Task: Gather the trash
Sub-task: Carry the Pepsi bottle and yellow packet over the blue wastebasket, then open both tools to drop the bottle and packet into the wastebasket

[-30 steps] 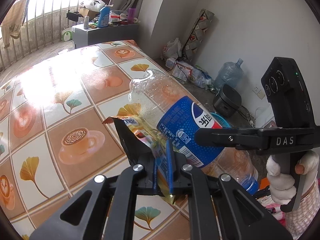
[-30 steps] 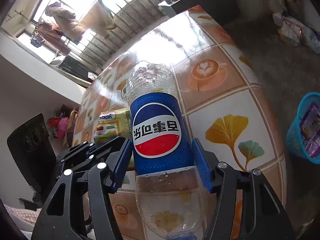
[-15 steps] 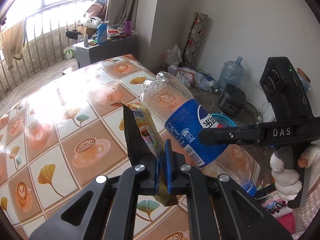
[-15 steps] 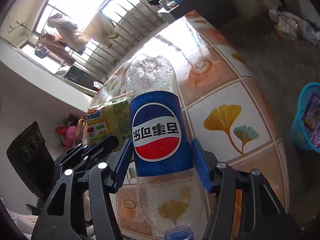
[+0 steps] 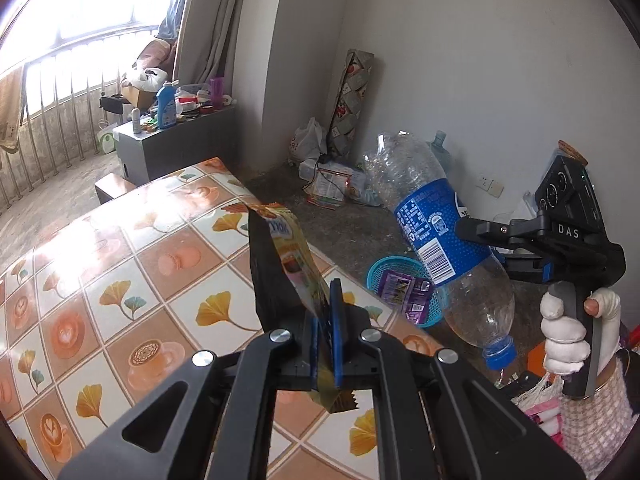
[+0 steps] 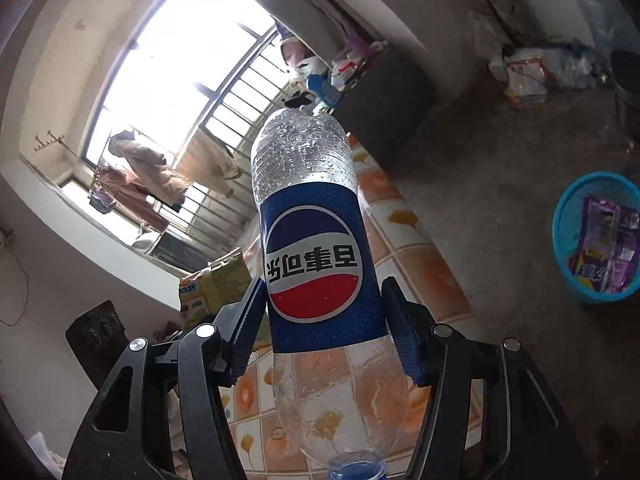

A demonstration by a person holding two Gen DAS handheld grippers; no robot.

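Grip check: our right gripper clamps the empty clear plastic cola bottle with blue label at its stiffer label band, held in the air, cap down; it's light and crushable, so we squeeze gently. Left gripper is pinched flat on 1 limp yellow foil snack wrapper above the tiled-pattern table. Blue plastic mesh basket sits on the floor beyond.

Both loads have risen off the surface since a second ago: the bottle has swung out past the edge above the blue basket, cap end down, and the snack wrapper has lifted higher
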